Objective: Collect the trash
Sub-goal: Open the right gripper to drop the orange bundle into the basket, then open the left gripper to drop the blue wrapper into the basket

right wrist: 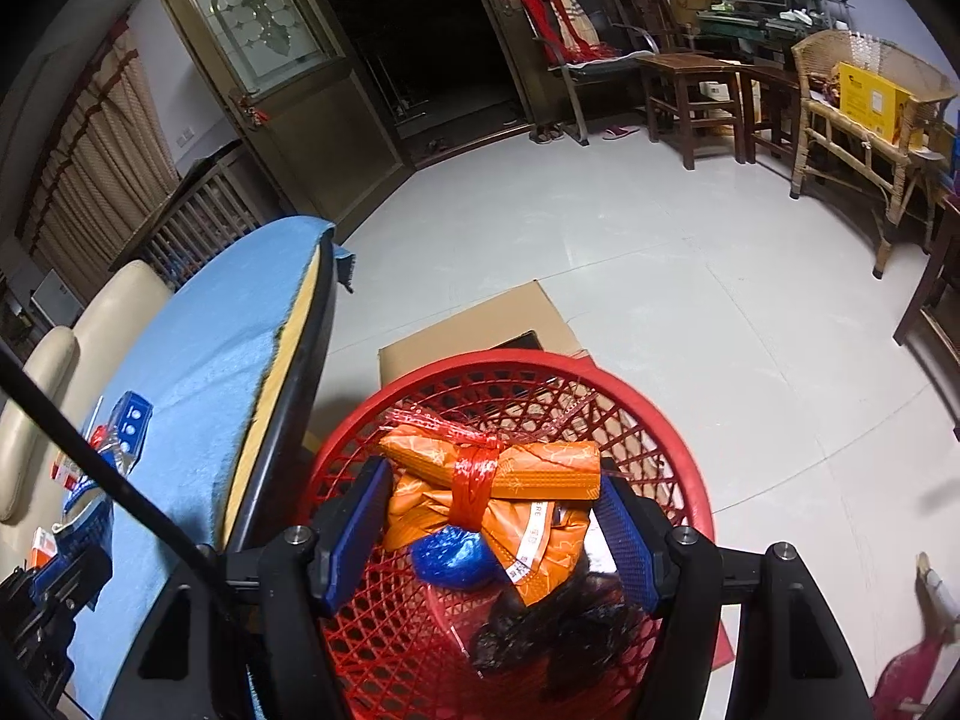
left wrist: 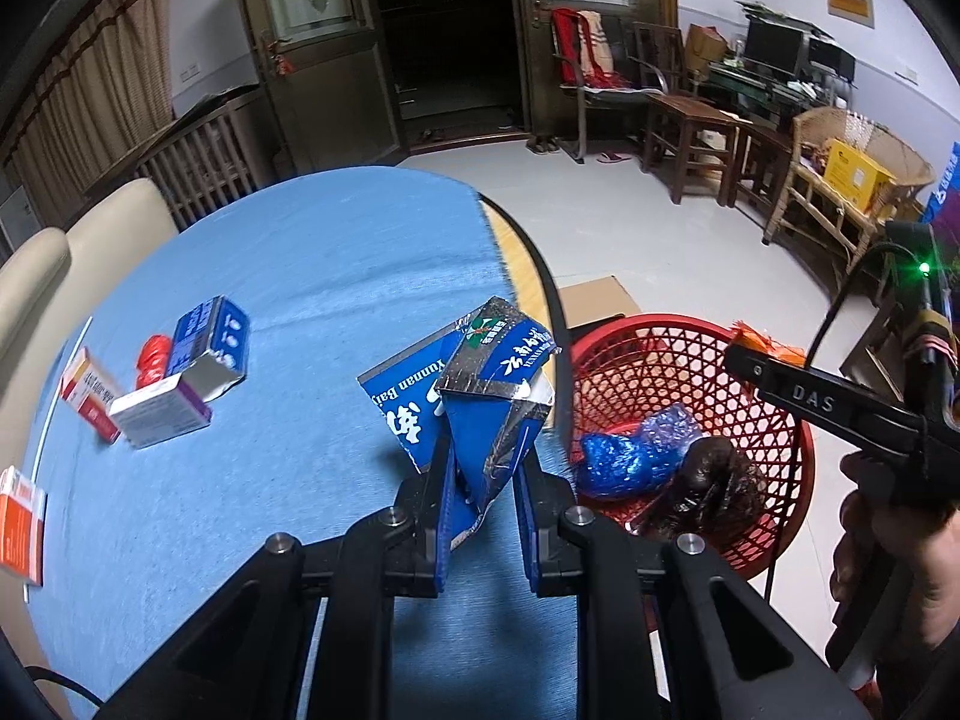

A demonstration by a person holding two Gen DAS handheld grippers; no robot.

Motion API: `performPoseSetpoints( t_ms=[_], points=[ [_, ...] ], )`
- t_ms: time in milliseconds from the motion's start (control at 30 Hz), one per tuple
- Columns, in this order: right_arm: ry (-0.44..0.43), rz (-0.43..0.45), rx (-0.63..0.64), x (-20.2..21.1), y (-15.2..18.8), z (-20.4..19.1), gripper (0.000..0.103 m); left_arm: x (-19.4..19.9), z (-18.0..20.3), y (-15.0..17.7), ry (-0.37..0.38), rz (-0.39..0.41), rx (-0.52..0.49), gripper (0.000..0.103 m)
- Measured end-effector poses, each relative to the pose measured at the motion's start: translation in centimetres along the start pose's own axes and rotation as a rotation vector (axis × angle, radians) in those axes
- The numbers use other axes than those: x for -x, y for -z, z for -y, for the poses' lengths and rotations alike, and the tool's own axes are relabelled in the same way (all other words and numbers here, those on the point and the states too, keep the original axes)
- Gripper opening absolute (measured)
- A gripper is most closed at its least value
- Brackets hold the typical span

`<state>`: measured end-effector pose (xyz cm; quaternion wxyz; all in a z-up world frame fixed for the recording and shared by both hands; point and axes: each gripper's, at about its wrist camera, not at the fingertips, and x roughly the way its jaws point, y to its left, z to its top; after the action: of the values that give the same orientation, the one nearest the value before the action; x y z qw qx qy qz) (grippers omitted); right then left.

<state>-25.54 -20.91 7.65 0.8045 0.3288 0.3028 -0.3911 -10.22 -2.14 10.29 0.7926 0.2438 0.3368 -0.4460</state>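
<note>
My left gripper is shut on a crushed blue carton and holds it above the blue-clothed table, near its right edge. A red mesh basket stands on the floor beside the table, with a blue bag and a dark lump inside. My right gripper is open above the basket. An orange wrapper tied with red string sits between its fingers, over the blue bag; whether the pads touch it I cannot tell.
Several small boxes and a red cap lie on the table's left side. Flat cardboard lies on the floor behind the basket. Wooden chairs and a wicker bench stand along the far wall.
</note>
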Motion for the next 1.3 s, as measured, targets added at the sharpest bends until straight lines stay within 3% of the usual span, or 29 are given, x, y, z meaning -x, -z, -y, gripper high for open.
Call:
performPoseSetpoints(
  t_ms=[233,767,800,833,867,900,1033,1300],
  points=[
    [0.008,-0.053,-0.011,-1.4,-0.5,0.7,0.073,-0.7,1.9,-0.8,0.021,-0.008,-0.038,0.019],
    [0.018,0.021,-0.126,1.2,-1.2,5.6,0.075,-3.6,7.1,-2.5,0.110,-0.069,-0.125,0.020],
    [0.019,0.024,-0.130,1.4,-1.2,5.9,0.075,-4.0,7.3,-2.7,0.132,-0.080,-0.120,0.022],
    [0.020,0.027,-0.133,1.6,-1.2,6.0,0.075,-4.4,7.5,-2.9,0.144,-0.094,-0.120,0.039],
    [0.022,0.032,-0.138,1.8,-1.3,6.3,0.075,-4.9,7.8,-3.0,0.152,-0.109,-0.120,0.067],
    [0.025,0.036,-0.143,2.0,-1.3,6.5,0.075,-5.1,8.0,-3.1,0.150,-0.109,-0.121,0.077],
    [0.032,0.049,-0.153,2.6,-1.6,6.9,0.075,-5.1,7.5,-3.2,0.154,-0.099,-0.112,0.081],
    [0.017,0.036,-0.128,2.4,-1.4,5.4,0.075,-4.0,2.2,-3.3,0.109,-0.066,0.024,0.081]
  ],
)
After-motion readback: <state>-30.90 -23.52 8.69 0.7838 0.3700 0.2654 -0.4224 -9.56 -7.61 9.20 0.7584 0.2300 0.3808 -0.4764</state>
